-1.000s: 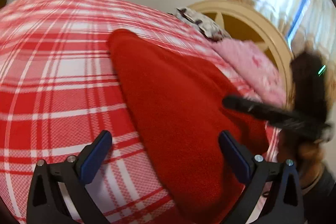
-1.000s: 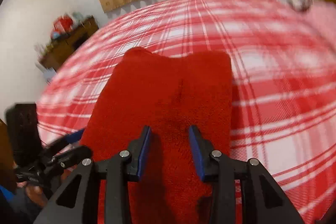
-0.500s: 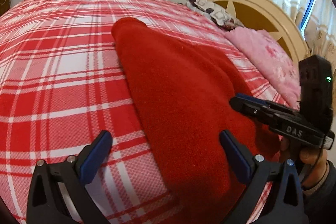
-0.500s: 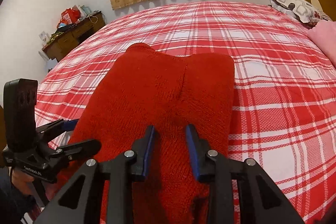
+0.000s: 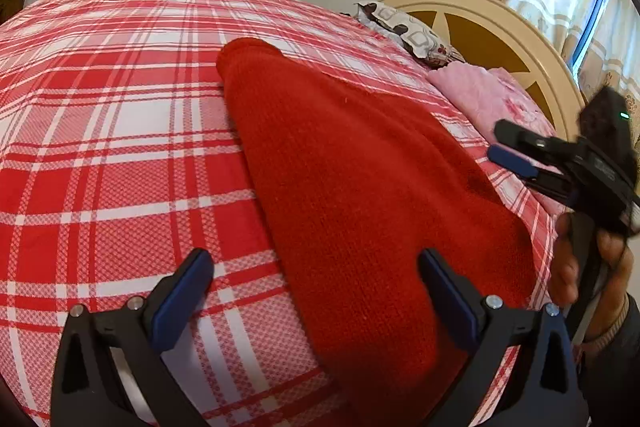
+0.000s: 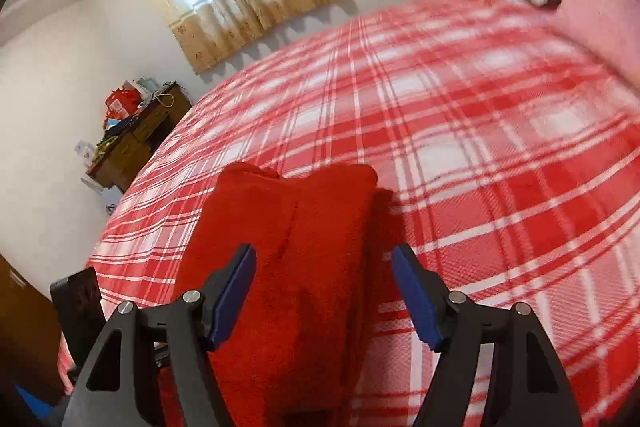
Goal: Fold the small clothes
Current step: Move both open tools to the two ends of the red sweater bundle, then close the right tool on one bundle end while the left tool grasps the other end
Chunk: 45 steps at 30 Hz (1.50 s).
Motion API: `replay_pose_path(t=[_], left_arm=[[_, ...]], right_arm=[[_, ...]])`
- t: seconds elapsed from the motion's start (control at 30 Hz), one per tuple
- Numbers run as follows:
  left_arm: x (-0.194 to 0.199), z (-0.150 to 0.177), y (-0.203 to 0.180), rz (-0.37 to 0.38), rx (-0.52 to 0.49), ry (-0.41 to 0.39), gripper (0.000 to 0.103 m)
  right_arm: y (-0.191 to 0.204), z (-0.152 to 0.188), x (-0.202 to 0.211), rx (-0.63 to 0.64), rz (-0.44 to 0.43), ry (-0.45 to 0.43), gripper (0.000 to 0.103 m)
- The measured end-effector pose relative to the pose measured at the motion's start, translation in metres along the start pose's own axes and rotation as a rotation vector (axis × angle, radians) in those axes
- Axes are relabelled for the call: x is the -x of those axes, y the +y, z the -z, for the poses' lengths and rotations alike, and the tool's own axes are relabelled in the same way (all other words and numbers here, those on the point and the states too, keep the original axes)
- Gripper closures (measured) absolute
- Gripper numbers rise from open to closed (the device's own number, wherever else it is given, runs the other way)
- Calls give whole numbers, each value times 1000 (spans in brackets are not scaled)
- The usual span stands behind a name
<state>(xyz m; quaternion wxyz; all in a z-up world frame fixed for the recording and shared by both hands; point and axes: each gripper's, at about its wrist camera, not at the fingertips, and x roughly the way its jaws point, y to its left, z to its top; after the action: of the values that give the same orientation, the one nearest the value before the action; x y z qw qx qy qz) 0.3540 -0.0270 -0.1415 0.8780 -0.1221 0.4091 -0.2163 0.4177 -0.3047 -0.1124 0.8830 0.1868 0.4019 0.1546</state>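
Observation:
A red knitted garment (image 5: 352, 187) lies folded lengthwise on the red and white plaid bed (image 5: 100, 167). It also shows in the right wrist view (image 6: 288, 247). My left gripper (image 5: 316, 291) is open and empty, low over the garment's near edge. My right gripper (image 6: 324, 287) is open and empty above the garment's near end. The right gripper also shows at the right of the left wrist view (image 5: 516, 157), lifted clear of the cloth. The left gripper's body (image 6: 80, 303) shows at the lower left of the right wrist view.
A pink cloth (image 5: 492, 103) and a patterned pillow (image 5: 404, 27) lie by the cream headboard (image 5: 500, 31). A wooden cabinet (image 6: 136, 143) with clutter stands by the wall past the bed's far side. Curtained windows are behind.
My right gripper has opened, let go of the red garment and lifted up and away from it. The left gripper has stayed open and nearly still.

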Motion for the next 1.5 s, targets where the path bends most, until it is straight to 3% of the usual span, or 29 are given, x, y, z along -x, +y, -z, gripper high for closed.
replay_pose_path(t=[0.13,0.3,0.53,0.63,0.9,1.5], left_arm=[[2,1,-2,14,-13,-6,0],[-2,2,-10,16,-53,12,0],[-4,1,-13,4,-67,22,0],[-6,0,-17,-2,-83,28,0],[-8,1,-22,21,-103,43,2],[-15,0,-38,29,-133,70,15]], right_arm=[[-22,-6,-33,-81,-37,75,32],[-34,-7,-50,-109,-97,86,32],[-36,-6,-57,-81,-134,68,33],[-35,-5,-61,-63,-161,84,44],[-43,-5,-64,-102,-224,102,55],[-58,-3,-65,-180,-296,129,56]])
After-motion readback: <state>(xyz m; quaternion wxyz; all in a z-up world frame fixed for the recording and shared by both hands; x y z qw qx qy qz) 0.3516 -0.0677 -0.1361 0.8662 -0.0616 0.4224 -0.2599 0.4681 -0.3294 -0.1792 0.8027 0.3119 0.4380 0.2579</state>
